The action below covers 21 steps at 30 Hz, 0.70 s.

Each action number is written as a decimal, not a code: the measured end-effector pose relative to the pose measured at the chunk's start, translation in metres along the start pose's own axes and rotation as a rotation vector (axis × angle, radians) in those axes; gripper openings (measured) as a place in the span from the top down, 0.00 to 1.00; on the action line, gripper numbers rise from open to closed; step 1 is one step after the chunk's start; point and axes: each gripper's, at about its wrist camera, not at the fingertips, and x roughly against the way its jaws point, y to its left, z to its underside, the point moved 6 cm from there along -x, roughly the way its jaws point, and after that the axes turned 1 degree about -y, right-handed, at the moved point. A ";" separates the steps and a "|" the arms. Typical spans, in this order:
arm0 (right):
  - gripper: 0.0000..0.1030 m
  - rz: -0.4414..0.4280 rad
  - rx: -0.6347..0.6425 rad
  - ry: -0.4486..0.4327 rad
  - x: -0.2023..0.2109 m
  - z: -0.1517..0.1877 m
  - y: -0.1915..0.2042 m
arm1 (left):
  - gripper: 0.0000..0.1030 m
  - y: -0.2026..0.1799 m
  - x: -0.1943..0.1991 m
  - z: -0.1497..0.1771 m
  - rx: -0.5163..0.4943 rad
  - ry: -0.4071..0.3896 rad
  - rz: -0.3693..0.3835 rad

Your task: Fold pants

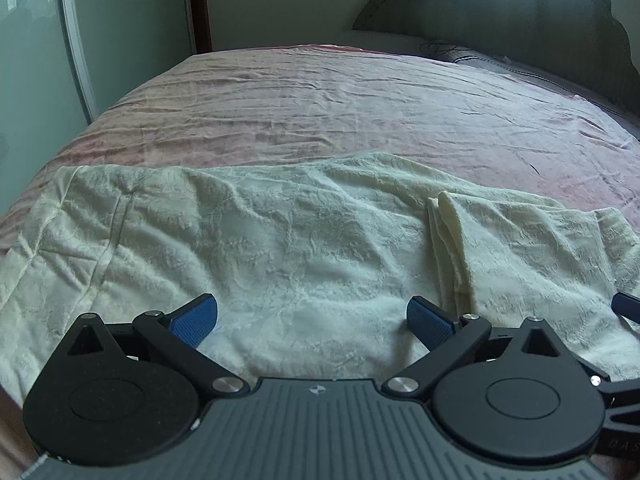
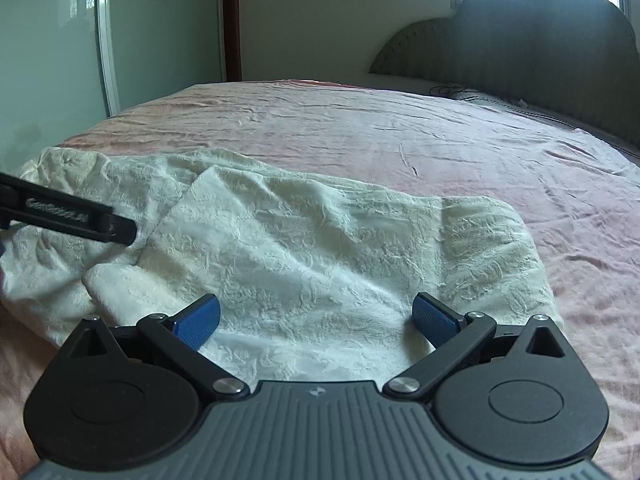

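Observation:
Cream textured pants (image 1: 280, 240) lie spread sideways across the near part of the bed, wrinkled, with a folded ridge at the right. My left gripper (image 1: 312, 320) hovers low over their near edge, open, its blue pads (image 1: 196, 320) wide apart with only cloth below. In the right wrist view the same pants (image 2: 320, 240) end in a rounded edge at the right, and a flap lies folded over at the left. My right gripper (image 2: 316, 320) is open above the near cloth. The left gripper's black arm (image 2: 72, 216) juts in from the left.
A pink wrinkled bedspread (image 1: 320, 100) covers the bed beyond the pants. A dark padded headboard (image 2: 540, 48) and a dark pillow edge (image 1: 540, 76) sit at the far right. A glass sliding door (image 1: 40, 60) stands to the left, and the bed's left edge drops off beside it.

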 end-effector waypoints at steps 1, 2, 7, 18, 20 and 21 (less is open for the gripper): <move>0.00 -0.001 -0.002 -0.001 0.000 0.000 0.000 | 0.01 0.001 0.002 0.001 -0.001 -0.001 0.001; 0.00 -0.004 -0.006 -0.001 0.000 0.000 -0.001 | 0.01 0.001 0.003 0.002 -0.004 -0.001 0.001; 0.00 -0.016 -0.028 0.002 -0.001 0.000 -0.003 | 0.01 0.002 0.007 0.006 -0.025 -0.011 0.006; 0.00 -0.072 0.182 -0.090 0.030 -0.029 0.065 | 0.03 0.073 0.066 0.002 0.109 -0.048 0.082; 0.01 -0.097 0.346 -0.154 0.040 -0.036 0.108 | 0.03 0.107 0.079 0.002 0.190 -0.050 0.061; 0.01 -0.119 0.418 -0.187 0.045 -0.037 0.130 | 0.03 0.127 0.086 0.003 0.233 -0.054 0.042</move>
